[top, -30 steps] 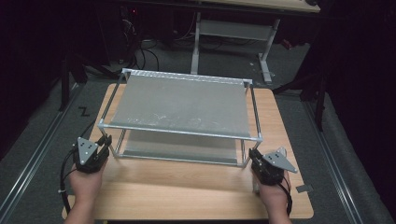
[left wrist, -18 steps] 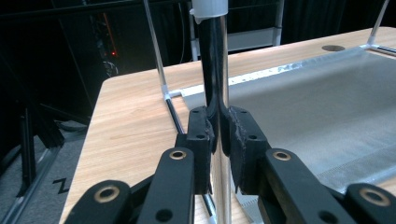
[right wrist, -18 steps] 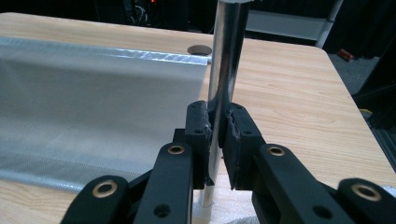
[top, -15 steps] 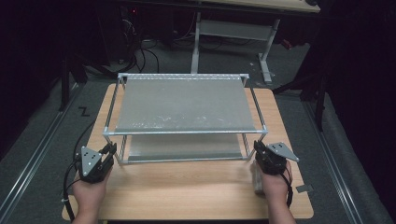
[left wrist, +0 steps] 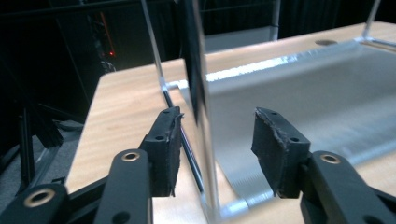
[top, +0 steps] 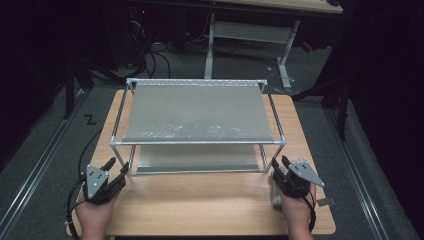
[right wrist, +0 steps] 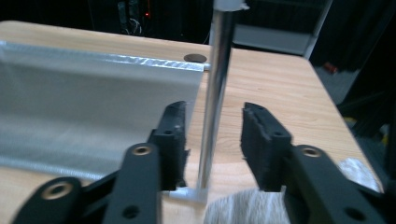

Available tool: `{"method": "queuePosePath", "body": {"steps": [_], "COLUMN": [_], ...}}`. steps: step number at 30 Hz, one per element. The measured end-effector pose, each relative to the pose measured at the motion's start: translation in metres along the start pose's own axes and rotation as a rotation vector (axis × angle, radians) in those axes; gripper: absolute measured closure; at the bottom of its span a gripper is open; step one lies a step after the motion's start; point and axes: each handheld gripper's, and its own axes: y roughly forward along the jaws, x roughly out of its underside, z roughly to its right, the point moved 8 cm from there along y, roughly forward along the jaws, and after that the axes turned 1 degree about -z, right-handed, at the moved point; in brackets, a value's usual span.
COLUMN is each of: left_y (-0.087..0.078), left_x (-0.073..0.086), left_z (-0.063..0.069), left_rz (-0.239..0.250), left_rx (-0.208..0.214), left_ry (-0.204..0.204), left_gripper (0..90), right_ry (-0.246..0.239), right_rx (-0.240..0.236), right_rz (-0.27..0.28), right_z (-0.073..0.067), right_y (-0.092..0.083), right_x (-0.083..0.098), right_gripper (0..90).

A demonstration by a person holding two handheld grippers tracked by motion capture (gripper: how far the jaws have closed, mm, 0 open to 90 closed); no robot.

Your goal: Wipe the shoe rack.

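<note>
We have each released hand-held gripper, left (top: 116, 169) and right (top: 279, 163), just opened around an upright front post of the rack (top: 197, 115).

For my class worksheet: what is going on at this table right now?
A person holds a gripper in each hand at the near corners of a two-tier metal rack on a wooden table. The left gripper and right gripper have just been opening; each front post stands between open jaws, untouched.
</note>
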Motion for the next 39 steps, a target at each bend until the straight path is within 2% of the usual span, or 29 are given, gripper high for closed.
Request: {"method": "queuePosePath", "body": {"steps": [2, 6, 10, 12, 15, 16, 18, 19, 20, 21, 22, 23, 24, 25, 26, 28, 30, 34, 36, 38, 39], "left_y": [-0.005, -0.015, -0.021, -0.022, -0.019, -0.017, -0.013, -0.008, -0.004, 0.003, 0.006, 0.009, 0.009, 0.01, 0.009, 0.006, 0.002, -0.003, -0.003, -0.002, 0.001], "left_x": [0.004, 0.01, 0.014, 0.015, 0.016, 0.015, 0.013, 0.012, 0.012, 0.01, 0.009, 0.007, 0.008, 0.008, 0.01, 0.013, 0.014, 0.016, 0.016, 0.019, 0.018], "left_z": [0.003, 0.01, 0.026, 0.04, 0.062, 0.073, 0.089, 0.103, 0.111, 0.126, 0.135, 0.149, 0.158, 0.165, 0.169, 0.169, 0.161, 0.147, 0.143, 0.142, 0.14], "left_rz": [-0.006, -0.023, -0.026, -0.031, -0.036, -0.036, -0.031, -0.029, -0.032, -0.046, -0.049, -0.041, -0.051, -0.042, -0.047, -0.054, -0.05, -0.052, -0.057, -0.08, -0.067], "left_rx": [0.01, 0.05, 0.092, 0.143, 0.192, 0.224, 0.283, 0.324, 0.346, 0.371, 0.38, 0.402, 0.413, 0.426, 0.435, 0.425, 0.418, 0.401, 0.4, 0.391, 0.393], "left_ry": [-0.003, -0.012, 0.0, -0.002, 0.041, 0.048, 0.025, 0.01, 0.008, 0.027, 0.042, 0.07, 0.086, 0.121, 0.138, 0.168, 0.163, 0.169, 0.159, 0.127, 0.15], "left_gripper": [50.4, 50.4, 50.4, 49.8, 48.4, 48.1, 47.8, 47.8, 47.8, 47.6, 46.1, 45.6, 45.3, 44.7, 44.4, 44.3, 44.5, 43.4, 42.2, 41.1, 40.4], "right_ry": [-0.018, -0.014, -0.038, -0.051, -0.065, -0.072, -0.09, -0.091, -0.093, -0.088, -0.09, -0.094, -0.112, -0.129, -0.149, -0.184, -0.197, -0.194, -0.193, -0.194, -0.19], "right_rx": [0.004, -0.022, -0.063, -0.095, -0.138, -0.147, -0.18, -0.192, -0.217, -0.233, -0.255, -0.266, -0.283, -0.291, -0.299, -0.307, -0.309, -0.307, -0.308, -0.31, -0.309], "right_rz": [0.013, 0.017, 0.014, 0.011, -0.005, -0.009, -0.027, -0.034, -0.048, -0.06, -0.079, -0.089, -0.102, -0.108, -0.115, -0.12, -0.124, -0.138, -0.136, -0.134, -0.133], "right_z": [-0.004, -0.016, -0.033, -0.043, -0.058, -0.062, -0.076, -0.081, -0.09, -0.096, -0.105, -0.111, -0.12, -0.126, -0.131, -0.139, -0.142, -0.142, -0.141, -0.141, -0.141], "right_y": [-0.007, -0.019, -0.027, -0.029, -0.027, -0.026, -0.022, -0.021, -0.018, -0.017, -0.014, -0.013, -0.011, -0.01, -0.009, -0.008, -0.008, -0.007, -0.007, -0.007, -0.007], "right_x": [0.003, 0.013, 0.019, 0.021, 0.023, 0.024, 0.028, 0.029, 0.032, 0.034, 0.038, 0.04, 0.043, 0.046, 0.048, 0.052, 0.054, 0.056, 0.056, 0.055, 0.055], "right_gripper": [53.9, 48.0, 45.8, 44.1, 41.9, 41.3, 40.0, 39.5, 38.9, 38.4, 37.9, 37.6, 37.2, 36.9, 36.7, 36.4, 36.3, 36.1, 36.1, 36.0, 35.9]}}
